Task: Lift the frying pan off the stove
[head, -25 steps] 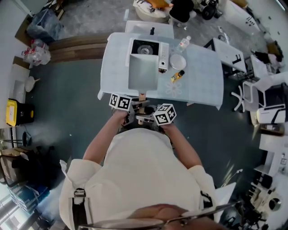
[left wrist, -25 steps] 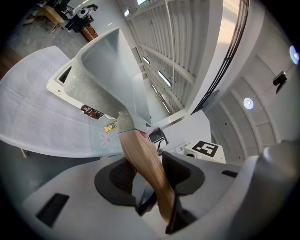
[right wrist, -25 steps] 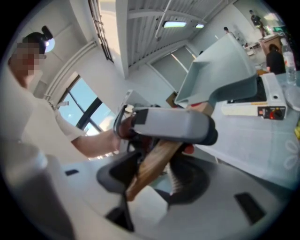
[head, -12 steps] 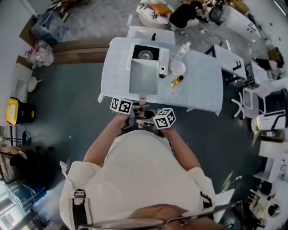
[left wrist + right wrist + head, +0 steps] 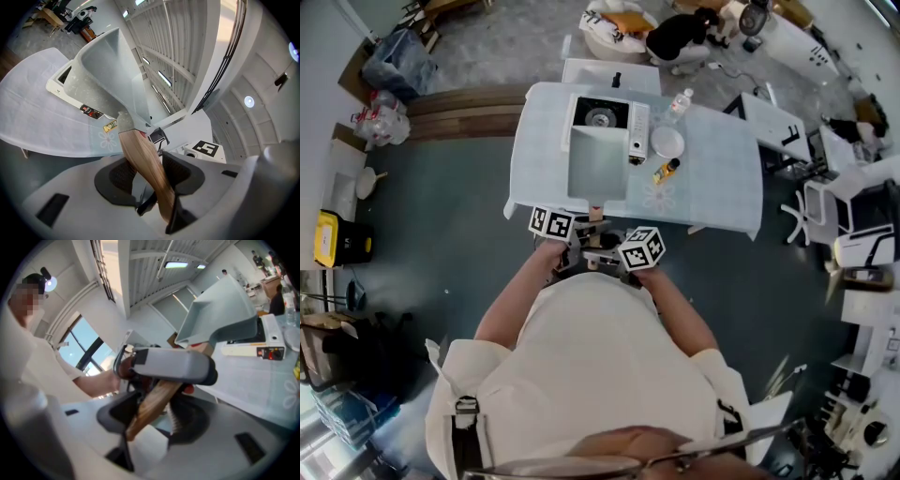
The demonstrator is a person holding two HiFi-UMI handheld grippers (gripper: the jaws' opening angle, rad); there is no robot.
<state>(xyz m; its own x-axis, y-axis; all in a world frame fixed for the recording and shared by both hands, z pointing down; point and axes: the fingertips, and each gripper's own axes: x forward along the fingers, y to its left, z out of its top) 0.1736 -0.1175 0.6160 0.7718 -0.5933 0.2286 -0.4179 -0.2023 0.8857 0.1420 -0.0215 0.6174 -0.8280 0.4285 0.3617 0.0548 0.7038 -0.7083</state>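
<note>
Gripping the wooden handle, left tool and right tool both, frying pan just beyond their jaws.

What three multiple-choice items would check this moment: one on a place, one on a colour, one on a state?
1. Where is the frying pan relative to the stove's burner?
A. Sitting on it
B. Off it, on the side toward the person
C. Behind it, at the far edge

2. What colour is the pan's handle?
A. Black
B. Red
C. Wood brown

3. How do the jaws of the left gripper stand?
A. Closed on the handle
B. Wide apart and empty
C. Closed on a bottle

Answers:
1 B: the head view shows the burner uncovered and the pan nearer the person.
2 C: the left gripper view shows brown wood grain.
3 A: in the left gripper view, the handle runs between the two pads.
</note>
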